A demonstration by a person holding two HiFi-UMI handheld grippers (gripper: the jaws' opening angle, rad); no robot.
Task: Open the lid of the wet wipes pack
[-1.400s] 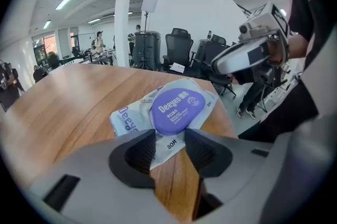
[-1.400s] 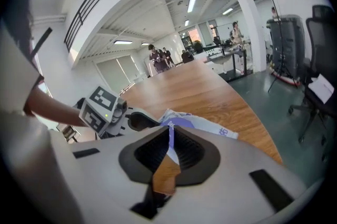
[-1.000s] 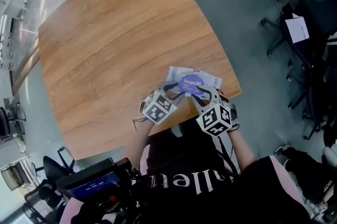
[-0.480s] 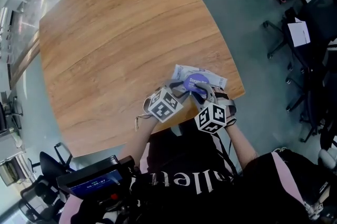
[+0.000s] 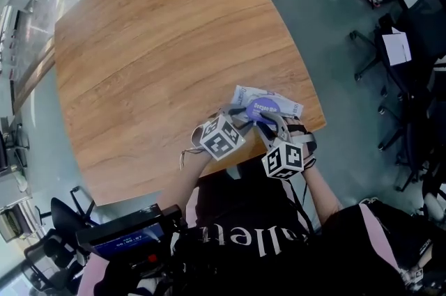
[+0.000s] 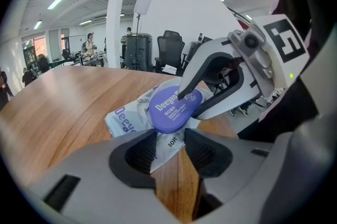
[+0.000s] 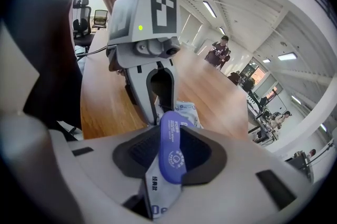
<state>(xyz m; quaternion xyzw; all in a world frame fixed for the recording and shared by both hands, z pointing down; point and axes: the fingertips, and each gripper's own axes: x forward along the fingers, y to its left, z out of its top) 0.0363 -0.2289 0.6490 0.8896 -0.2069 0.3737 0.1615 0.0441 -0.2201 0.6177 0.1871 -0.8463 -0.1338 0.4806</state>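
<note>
Seen from the head, tongs hide much of the wipes pack (image 5: 273, 100) at the tabletop (image 5: 160, 44) near edge. Left tongs (image 6: 169, 142) pinch its wrapper; right tongs (image 7: 171, 158) clamp the purple lid (image 6: 171, 109). Broad wood stretches beyond.

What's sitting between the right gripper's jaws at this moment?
The purple lid of the wet wipes pack stands there edge-on, and the right gripper is closed on it. The right gripper view shows this.
</note>
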